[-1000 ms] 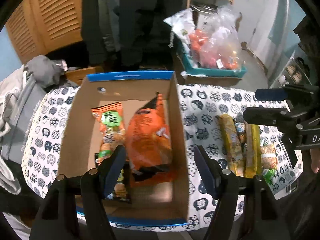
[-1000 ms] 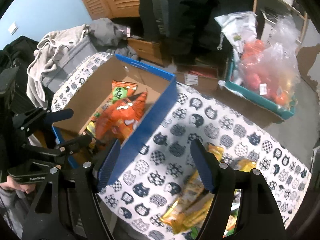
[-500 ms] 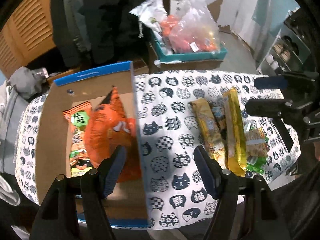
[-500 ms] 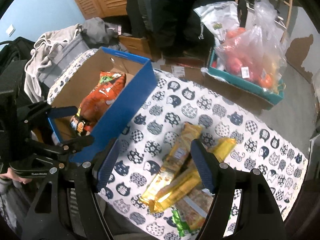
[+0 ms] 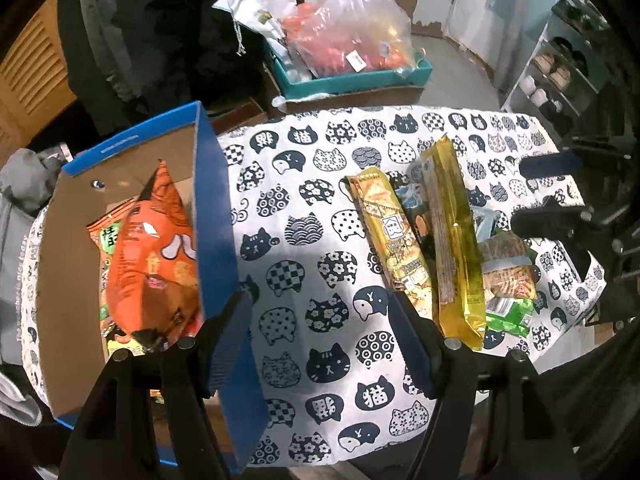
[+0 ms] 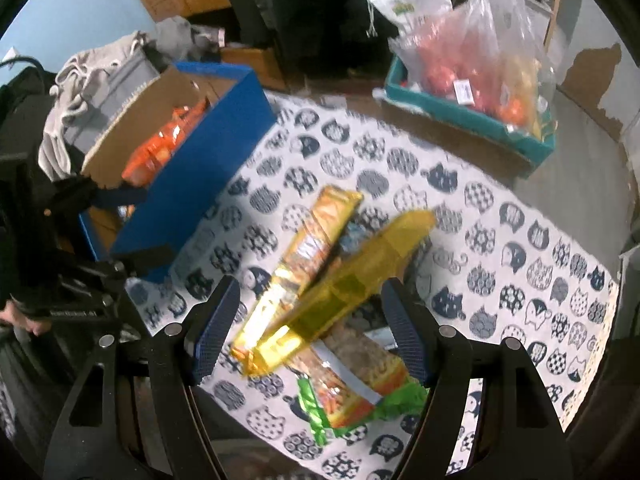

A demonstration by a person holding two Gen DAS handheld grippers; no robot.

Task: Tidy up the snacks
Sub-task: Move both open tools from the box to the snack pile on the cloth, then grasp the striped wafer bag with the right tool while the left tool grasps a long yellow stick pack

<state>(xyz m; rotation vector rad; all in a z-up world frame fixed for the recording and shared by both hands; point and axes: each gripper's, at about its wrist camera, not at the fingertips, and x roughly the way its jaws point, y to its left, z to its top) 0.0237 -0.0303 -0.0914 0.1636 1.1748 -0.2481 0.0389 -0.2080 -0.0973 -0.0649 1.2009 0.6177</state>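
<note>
Task sitting partway. Blue cardboard box (image 5: 214, 216) already holding orange chip bag (image 5: 154, 256) plus green-labelled packet (image 5: 108, 236). Heap of gold snack packets (image 5: 452, 236) lying on cat-print cloth (image 5: 304, 240), waiting for boxing. Left gripper (image 5: 320, 344) hanging released, empty, over cloth. Right gripper (image 6: 310, 332) gaping above heap, grasping nothing.

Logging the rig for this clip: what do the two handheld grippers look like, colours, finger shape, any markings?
Both match: the left gripper and the right gripper have black frames with silver screws and triangular cut-outs, and two flat fingers faced with ribbed dark blue pads. The left one's body carries small white lettering, too blurred to read. No cables show.
</note>
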